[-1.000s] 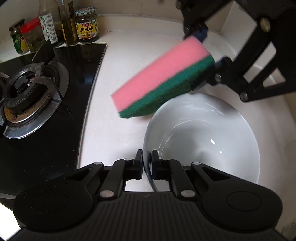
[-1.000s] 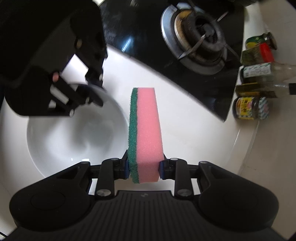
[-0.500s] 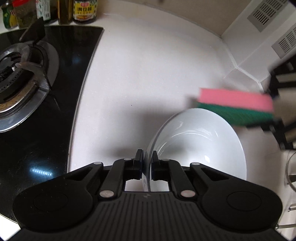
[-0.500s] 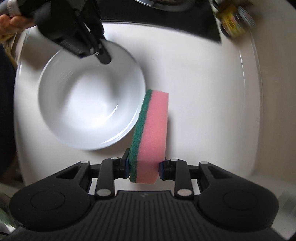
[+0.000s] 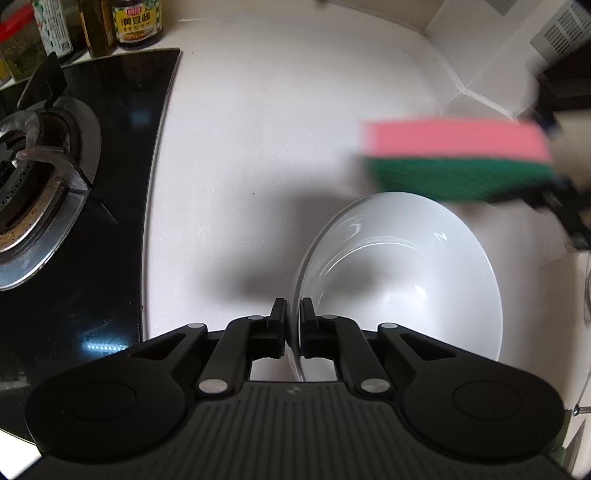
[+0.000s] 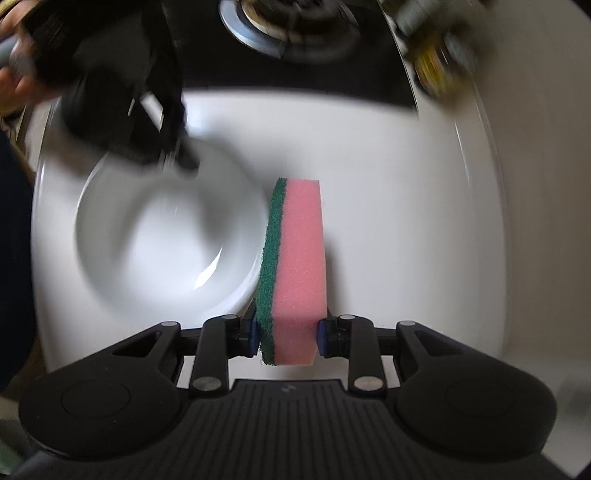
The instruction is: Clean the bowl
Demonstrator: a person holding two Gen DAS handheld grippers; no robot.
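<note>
A white bowl [image 5: 402, 280] rests on the white counter, tipped up by its near rim. My left gripper [image 5: 293, 314] is shut on that rim, one finger inside and one outside. The same bowl [image 6: 162, 236] shows blurred in the right wrist view, with the left gripper [image 6: 177, 155] on its far rim. My right gripper [image 6: 286, 332] is shut on a pink sponge with a green scouring side [image 6: 295, 266]. The sponge stands just right of the bowl's rim, green side facing the bowl. In the left wrist view the sponge [image 5: 454, 158] hovers blurred above the bowl's far edge.
A black gas hob with a burner [image 5: 40, 177] lies left of the bowl. Jars and bottles [image 5: 136, 22] stand at the back left against the wall. White counter [image 5: 258, 129] stretches behind the bowl. A person's hand [image 6: 14, 81] holds the left gripper.
The sponge swung from the bowl's left side across to its right and far edge. The right wrist view turned, bringing the hob back to the top. The left gripper kept its hold on the rim.
</note>
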